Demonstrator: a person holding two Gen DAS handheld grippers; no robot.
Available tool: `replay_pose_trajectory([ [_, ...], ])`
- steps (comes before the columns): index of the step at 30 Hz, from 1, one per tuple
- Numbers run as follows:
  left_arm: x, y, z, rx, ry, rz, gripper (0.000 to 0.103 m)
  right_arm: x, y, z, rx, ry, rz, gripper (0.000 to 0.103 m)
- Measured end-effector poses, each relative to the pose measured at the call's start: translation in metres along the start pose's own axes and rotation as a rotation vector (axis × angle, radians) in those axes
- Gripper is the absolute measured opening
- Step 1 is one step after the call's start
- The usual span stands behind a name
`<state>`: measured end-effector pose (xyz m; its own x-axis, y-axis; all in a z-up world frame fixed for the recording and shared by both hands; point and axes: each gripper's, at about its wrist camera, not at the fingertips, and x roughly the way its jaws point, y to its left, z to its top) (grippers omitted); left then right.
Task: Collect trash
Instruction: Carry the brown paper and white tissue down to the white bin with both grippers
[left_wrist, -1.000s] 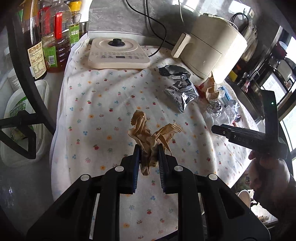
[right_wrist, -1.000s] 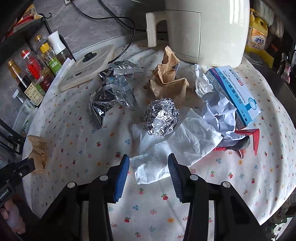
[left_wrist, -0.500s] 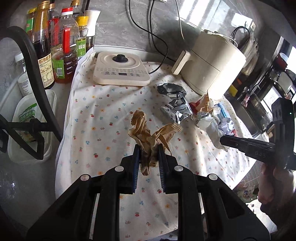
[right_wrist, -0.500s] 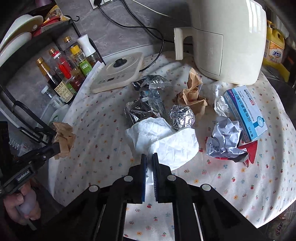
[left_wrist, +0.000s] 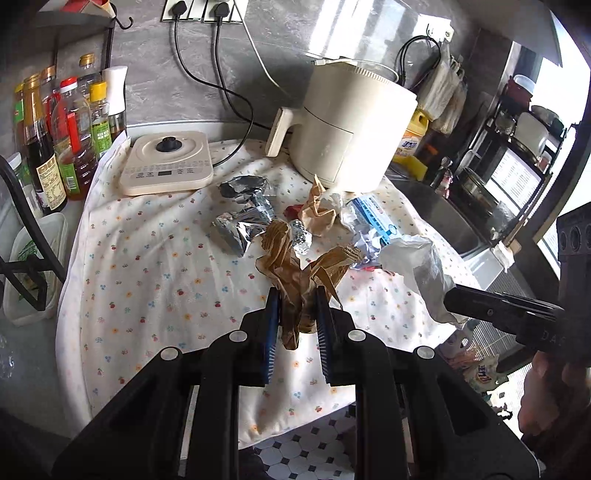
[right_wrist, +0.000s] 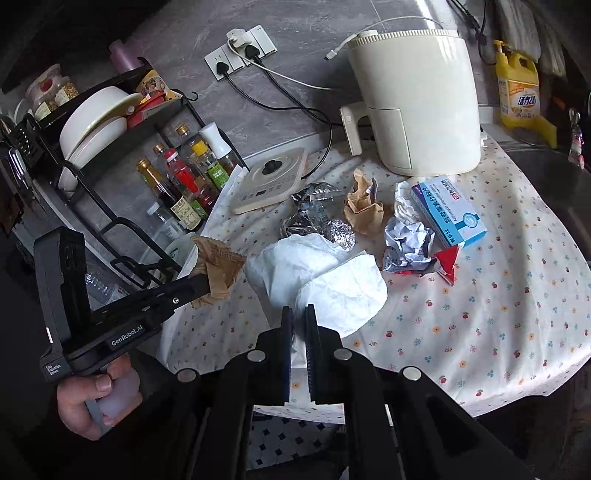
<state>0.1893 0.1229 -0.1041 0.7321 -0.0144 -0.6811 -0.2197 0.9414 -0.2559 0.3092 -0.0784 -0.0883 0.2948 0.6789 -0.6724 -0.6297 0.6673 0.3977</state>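
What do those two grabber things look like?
Both are black plastic. The left gripper and the right gripper each have two flat fingers with ribbed blue pads and round silver bolts. The left one's side reads "GenRobot.AI" in white. No cables show.

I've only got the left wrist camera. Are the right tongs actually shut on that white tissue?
Observer: Yes. In the right wrist view the right tongs have just been closing and now pinch the tissue at its near edge.
Operator: What is tucked beside the paper ball?
Observer: A red wrapper lies against the paper ball, just in front of the blue box.
Operator: Anything above the bottles that I can't see?
Observer: White bowls sit stacked on a shelf above the bottles.
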Motion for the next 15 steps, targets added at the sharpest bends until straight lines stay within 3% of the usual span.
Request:
replay_pose_trajectory([
  [15,0.030,-0.167,-0.061,0.219,0.130,-0.212,0.019,-0.152,-0.111,-0.130,0.255,-0.099,-0.244,0.008],
])
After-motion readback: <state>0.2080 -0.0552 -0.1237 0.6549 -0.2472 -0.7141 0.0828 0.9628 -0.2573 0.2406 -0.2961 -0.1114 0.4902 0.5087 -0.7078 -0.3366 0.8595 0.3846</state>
